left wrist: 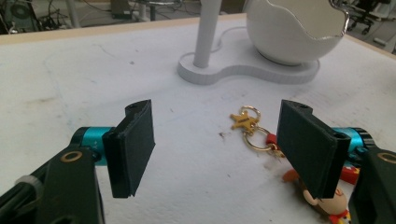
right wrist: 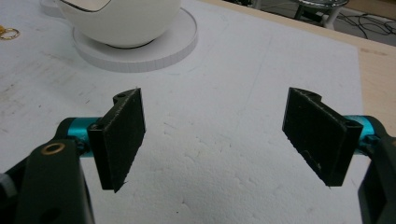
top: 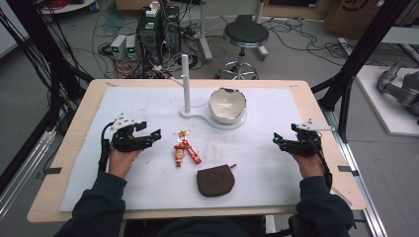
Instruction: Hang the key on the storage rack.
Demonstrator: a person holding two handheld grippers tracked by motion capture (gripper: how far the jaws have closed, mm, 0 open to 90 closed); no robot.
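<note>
Keychain (top: 182, 150) lies at the counter's centre; left claw (top: 152, 134), at nine o'clock, and right claw (top: 278, 140) both gape empty; approach low and square.

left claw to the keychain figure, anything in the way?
Nothing visible. The left claw is open, and bare white mat lies between it and the keychain figure. The brown pouch sits nearer the person, and the white stand and eggshell bowl farther back, all off that line.
</note>
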